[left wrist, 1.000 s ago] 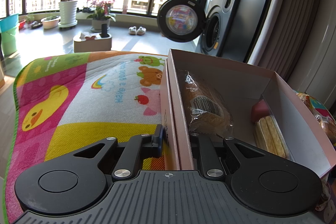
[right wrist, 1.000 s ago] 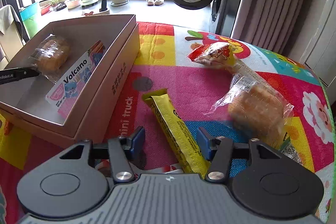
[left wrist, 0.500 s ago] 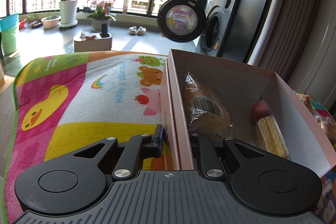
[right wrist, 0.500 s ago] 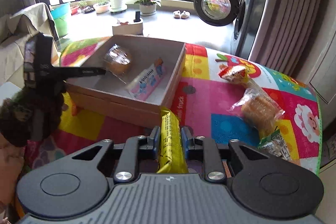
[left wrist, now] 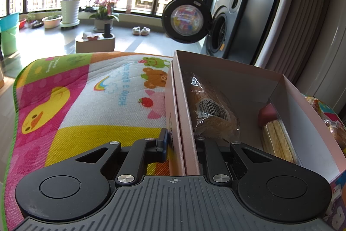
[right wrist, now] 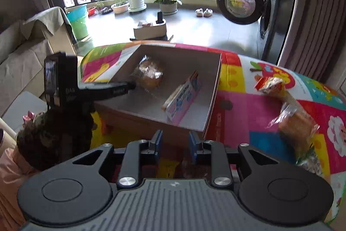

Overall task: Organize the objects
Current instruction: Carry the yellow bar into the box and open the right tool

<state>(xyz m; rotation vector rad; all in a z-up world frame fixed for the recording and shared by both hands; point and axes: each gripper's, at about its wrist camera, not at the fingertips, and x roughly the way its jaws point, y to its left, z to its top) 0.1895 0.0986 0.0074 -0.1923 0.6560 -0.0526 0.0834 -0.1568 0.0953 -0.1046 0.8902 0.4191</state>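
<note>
The left gripper (left wrist: pixel 181 144) pinches the box (left wrist: pixel 242 77) wall, while the right gripper (right wrist: pixel 174 145), jaws narrow and apparently empty, hovers just before the box, the wrapped bread (right wrist: pixel 297 127) off to its right.

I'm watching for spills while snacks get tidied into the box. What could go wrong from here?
1. The left gripper has its fingers either side of the box wall. A tug could tip the box and shift the bread packet inside.
2. The left gripper also reaches over the box's corner, so the right gripper might bump it if it moves in.
3. The wrapped bun sits toward the mat edge, and a careless sweep could push it off.
</note>
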